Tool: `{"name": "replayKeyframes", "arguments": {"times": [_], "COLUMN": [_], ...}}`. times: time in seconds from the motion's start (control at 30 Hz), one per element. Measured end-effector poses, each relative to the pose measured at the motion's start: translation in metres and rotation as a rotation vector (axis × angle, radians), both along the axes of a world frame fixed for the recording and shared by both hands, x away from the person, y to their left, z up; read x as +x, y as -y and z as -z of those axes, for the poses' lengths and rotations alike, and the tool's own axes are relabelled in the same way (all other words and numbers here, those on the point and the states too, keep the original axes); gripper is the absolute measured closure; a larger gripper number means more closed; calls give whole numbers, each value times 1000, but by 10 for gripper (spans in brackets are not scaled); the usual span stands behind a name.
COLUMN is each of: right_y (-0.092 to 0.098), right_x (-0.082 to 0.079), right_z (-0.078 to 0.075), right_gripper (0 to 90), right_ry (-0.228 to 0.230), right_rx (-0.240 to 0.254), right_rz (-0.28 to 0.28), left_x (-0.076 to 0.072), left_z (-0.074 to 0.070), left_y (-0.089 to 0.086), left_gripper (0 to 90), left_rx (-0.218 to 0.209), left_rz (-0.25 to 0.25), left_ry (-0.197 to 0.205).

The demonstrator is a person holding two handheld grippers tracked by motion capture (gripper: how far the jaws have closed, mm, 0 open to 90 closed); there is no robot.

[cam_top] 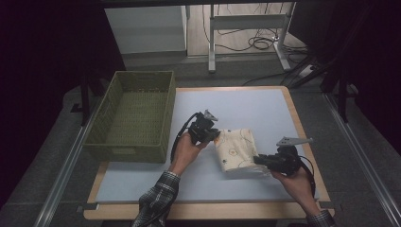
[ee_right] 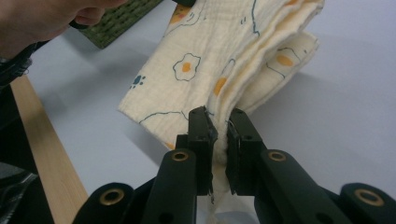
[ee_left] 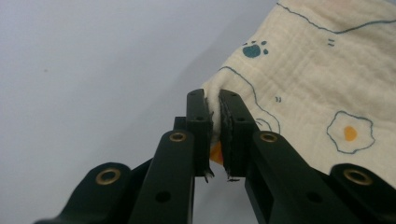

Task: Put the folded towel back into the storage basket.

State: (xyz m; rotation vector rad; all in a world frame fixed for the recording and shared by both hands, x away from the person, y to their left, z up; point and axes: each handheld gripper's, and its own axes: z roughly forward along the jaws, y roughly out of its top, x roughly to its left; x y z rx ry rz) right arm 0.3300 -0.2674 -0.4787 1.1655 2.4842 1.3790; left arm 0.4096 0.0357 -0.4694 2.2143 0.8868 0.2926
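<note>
left gripper (ee_left: 215,105): clamped on cloth (cam_top: 236,149) corner | right gripper (ee_right: 219,123): clamped on opposite edge | cloth: folded, lifted just above table (cam_top: 246,101) beside basket (cam_top: 106,101) | done: folded, gripped | left: placing in basket, likely

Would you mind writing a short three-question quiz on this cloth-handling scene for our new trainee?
1. True or false: the left claw is shut on the cloth.
2. What does the right claw grip? A) the basket B) an edge of the cloth C) nothing
3. On which side of the cloth does the basket stand in the high view?

Key:
1. True; its jaws pinch a corner of the cloth.
2. B; the folded layers sit between its jaws.
3. To the left, at the table's left edge.
</note>
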Motion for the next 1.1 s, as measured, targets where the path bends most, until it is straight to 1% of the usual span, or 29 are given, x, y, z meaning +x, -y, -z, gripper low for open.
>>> {"name": "replayKeyframes", "arguments": {"times": [0.07, 0.1, 0.2, 0.23, 0.3, 0.4, 0.43, 0.47, 0.53, 0.57, 0.67, 0.73, 0.9, 0.93, 0.97, 1.0, 1.03, 1.07, 1.1], "right_y": [-2, -7, -12, -17, -20, -26, -26, -28, -33, -33, -42, -43, -60, -60, -67, -67, -72, -75, -79], "right_x": [1, 3, 5, 6, 8, 11, 11, 12, 16, 16, 21, 22, 31, 31, 35, 35, 37, 39, 40], "right_z": [-1, -4, -7, -10, -12, -16, -16, -17, -21, -21, -27, -28, -35, -35, -38, -38, -41, -42, -44], "right_gripper": [812, 812, 812, 812, 812, 812, 812, 812, 812, 812, 812, 812, 813, 813, 812, 812, 812, 812, 812], "right_ry": [3, 5, 8, 8, 9, 9, 9, 9, 12, 12, 9, 9, 1, 1, -3, -3, -9, -8, -7], "right_rx": [1, 7, 12, 14, 18, 29, 29, 31, 39, 39, 49, 48, 47, 47, 48, 48, 45, 41, 36], "right_rz": [-5, -16, -24, -32, -40, -51, -51, -53, -58, -58, -68, -70, -88, -88, -96, -96, -104, -107, -110], "left_x": [0, 0, 1, 1, 1, 1, 1, 1, 0, 0, 0, 0, 0, 0, -1, -1, -1, -1, -2], "left_z": [-2, -5, -10, -14, -19, -28, -28, -31, -37, -37, -45, -47, -54, -54, -55, -55, -56, -58, -60], "left_y": [-2, -6, -10, -14, -18, -25, -25, -27, -33, -33, -41, -43, -57, -57, -63, -63, -66, -73, -77], "left_gripper": [832, 832, 831, 831, 830, 830, 830, 830, 830, 830, 829, 829, 828, 828, 828, 827, 827, 826, 826], "left_rx": [5, 20, 30, 44, 56, 84, 84, 88, 107, 107, 131, 137, 170, 170, 175, 175, 178, 181, 179], "left_rz": [-4, -9, -16, -20, -27, -29, -29, -35, -43, -43, -54, -58, -82, -82, -92, -92, -98, -109, -115], "left_ry": [-2, -8, -8, -12, -12, -13, -13, -16, -12, -12, -10, -9, 2, 2, 1, 1, 0, 1, 2]}}
